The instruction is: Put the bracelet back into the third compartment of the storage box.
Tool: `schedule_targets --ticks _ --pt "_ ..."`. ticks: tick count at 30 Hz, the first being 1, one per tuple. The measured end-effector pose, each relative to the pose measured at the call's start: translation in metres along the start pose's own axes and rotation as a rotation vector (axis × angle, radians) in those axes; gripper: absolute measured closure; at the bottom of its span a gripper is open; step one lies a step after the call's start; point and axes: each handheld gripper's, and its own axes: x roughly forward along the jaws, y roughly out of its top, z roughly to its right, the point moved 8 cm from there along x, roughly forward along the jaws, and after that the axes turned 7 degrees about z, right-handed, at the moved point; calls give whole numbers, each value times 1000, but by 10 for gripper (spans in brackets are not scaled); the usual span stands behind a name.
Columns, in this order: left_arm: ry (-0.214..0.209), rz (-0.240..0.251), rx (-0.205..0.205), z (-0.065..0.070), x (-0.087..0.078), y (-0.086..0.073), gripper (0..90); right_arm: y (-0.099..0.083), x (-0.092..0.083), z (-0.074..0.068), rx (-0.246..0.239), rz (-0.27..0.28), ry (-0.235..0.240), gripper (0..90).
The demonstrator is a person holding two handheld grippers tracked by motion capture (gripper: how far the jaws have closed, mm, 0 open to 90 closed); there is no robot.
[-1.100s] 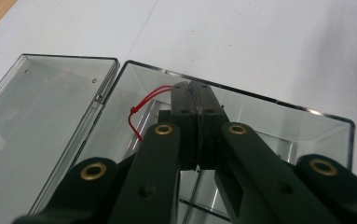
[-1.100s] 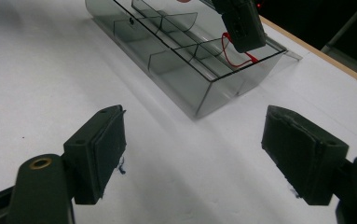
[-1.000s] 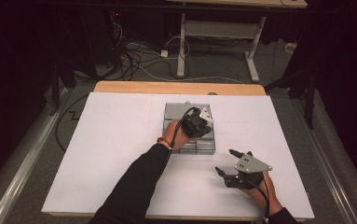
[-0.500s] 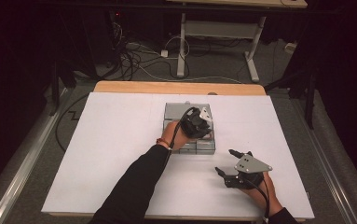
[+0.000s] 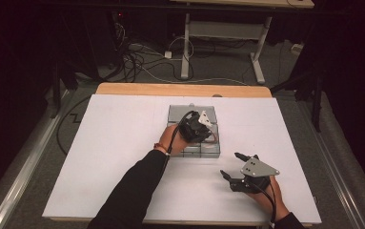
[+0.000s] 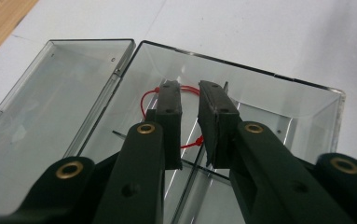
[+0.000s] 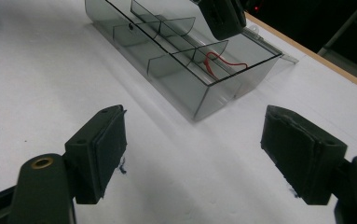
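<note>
Fingers of the left gripper (image 6: 188, 123) stood slightly parted, a narrow gap between the two black pads, poised over the clear compartment box (image 6: 241, 98); nothing sat clamped between them. They had just been opening a little, and the red rubber band (image 6: 150, 95) lay loose on the box floor beneath and behind them, in the end compartment next to the box's far wall as the left gripper view showed it. Whether the pads brushed the band could not be told.

From the high view, the left gripper (image 5: 195, 128) hung over the box (image 5: 211, 151), which sat near the middle of the white surface (image 5: 113, 143), its lid (image 5: 180, 112) folded open flat on the far side. The person's left hand (image 5: 175, 138) reached in from a dark sleeve (image 5: 132, 191).

Well apart from the box, toward the near right of the surface, the right gripper (image 5: 237, 166) rested low, its fingers spread wide with only bare white surface between them. In the right gripper view (image 7: 192, 149) the box (image 7: 181, 88) stood ahead of the spread fingers, its dividers plain to see, and the red band (image 7: 223, 63) curled in the end compartment at its right, under the other gripper.
</note>
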Motion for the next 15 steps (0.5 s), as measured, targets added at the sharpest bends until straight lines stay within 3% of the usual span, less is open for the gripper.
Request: schedule_targets --ticks 15 --pt "77 72 29 -3 -25 -1 767 3 -1 0 10 24 -2 228"
